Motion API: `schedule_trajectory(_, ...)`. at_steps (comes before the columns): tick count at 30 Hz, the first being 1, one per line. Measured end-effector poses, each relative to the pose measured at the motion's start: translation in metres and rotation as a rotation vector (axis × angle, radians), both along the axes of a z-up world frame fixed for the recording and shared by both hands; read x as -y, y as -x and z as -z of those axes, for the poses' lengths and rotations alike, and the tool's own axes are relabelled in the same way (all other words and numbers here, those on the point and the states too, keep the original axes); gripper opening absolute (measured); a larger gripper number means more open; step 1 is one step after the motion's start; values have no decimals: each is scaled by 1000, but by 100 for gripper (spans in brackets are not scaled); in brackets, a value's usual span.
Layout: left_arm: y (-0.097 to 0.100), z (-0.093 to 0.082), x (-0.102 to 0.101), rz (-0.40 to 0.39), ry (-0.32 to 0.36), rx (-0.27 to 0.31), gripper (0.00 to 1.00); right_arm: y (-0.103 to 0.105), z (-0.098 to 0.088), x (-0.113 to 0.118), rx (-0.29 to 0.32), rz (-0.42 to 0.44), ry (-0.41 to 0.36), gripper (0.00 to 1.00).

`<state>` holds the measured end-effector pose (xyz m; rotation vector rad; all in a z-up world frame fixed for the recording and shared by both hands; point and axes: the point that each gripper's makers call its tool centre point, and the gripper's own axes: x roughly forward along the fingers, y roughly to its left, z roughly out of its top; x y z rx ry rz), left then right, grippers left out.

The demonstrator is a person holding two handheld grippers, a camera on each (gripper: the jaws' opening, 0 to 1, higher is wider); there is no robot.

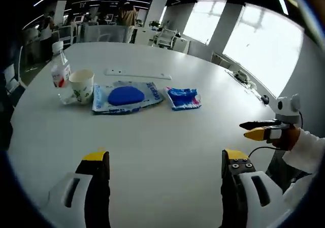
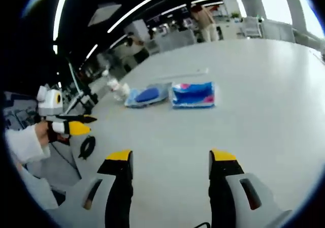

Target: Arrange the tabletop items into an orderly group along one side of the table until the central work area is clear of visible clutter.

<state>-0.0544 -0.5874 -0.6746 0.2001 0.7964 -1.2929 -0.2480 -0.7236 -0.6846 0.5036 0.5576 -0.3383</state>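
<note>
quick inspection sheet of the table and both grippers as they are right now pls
surface: white table, wide bare area in front of both grippers
job's things: water bottle, paper cup, large blue pack and small blue pack in a rough row on the far side; bottle and cup close together
clutter: long white strip behind the row
grippers: left gripper open, holding nothing; right gripper open, holding nothing
cables: a cord lies along the window-side table edge
surroundings: office with desks, chairs, bright windows, ceiling light strips
</note>
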Motion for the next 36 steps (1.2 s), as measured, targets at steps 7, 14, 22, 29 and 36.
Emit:
schedule_trajectory(7, -24, 2, -53, -77, -7, 26, 95, 8, 3, -23, -1, 15, -28, 57)
schedule_trajectory(14, -38, 11, -103, -118, -46, 60, 95, 11, -10, -21, 41, 86, -15, 58)
schedule_trajectory(22, -58, 25, -132, -180, -32, 111, 95, 21, -20, -22, 26, 71, 17, 59)
schedule_trajectory(29, -77, 54, -163, -307, -73, 217, 95, 23, -14, -28, -1, 70, 24, 58)
schedule_trajectory(36, -96, 53, -168, -381, -65, 187, 100, 12, -3, -26, -18, 76, 12, 57)
